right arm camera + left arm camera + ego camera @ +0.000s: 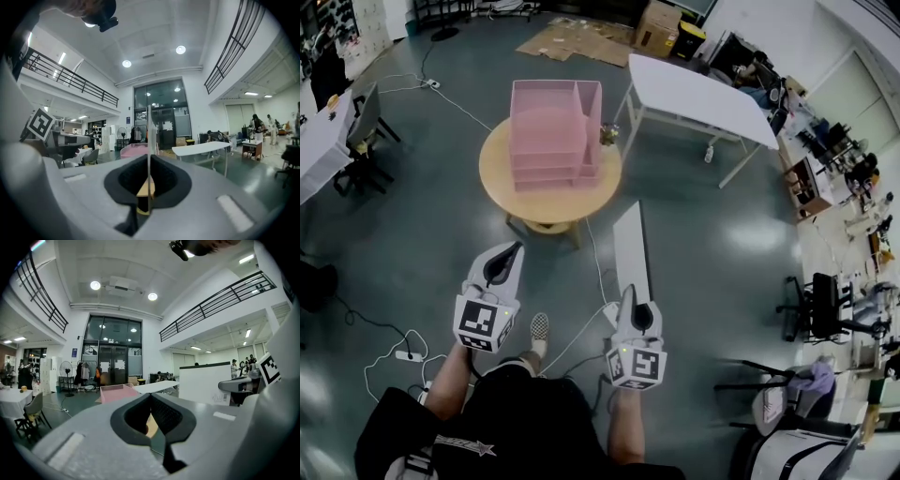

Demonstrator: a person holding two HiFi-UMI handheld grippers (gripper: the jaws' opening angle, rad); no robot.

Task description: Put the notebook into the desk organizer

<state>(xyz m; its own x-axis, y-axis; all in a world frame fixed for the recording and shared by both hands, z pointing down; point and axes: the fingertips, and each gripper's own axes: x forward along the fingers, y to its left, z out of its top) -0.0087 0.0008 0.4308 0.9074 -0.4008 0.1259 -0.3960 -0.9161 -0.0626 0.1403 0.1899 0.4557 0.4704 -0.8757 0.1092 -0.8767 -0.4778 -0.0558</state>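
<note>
A pink desk organizer (546, 136) stands on a round wooden table (546, 214) ahead of me, a few steps away. My right gripper (630, 298) is shut on a white notebook (631, 251), held on edge and pointing toward the table. In the right gripper view the notebook (149, 136) shows as a thin vertical edge between the jaws, with the organizer (133, 151) behind it. My left gripper (514, 249) is held beside it with the jaws together and nothing in them. The left gripper view shows the notebook's (204, 383) white cover at the right and the organizer (115, 392) far ahead.
A small object (609, 134) sits on the round table right of the organizer. A white rectangular table (698, 94) stands behind and to the right. Cables (389, 361) trail on the grey floor. Chairs (811, 305) and cluttered desks line the right side.
</note>
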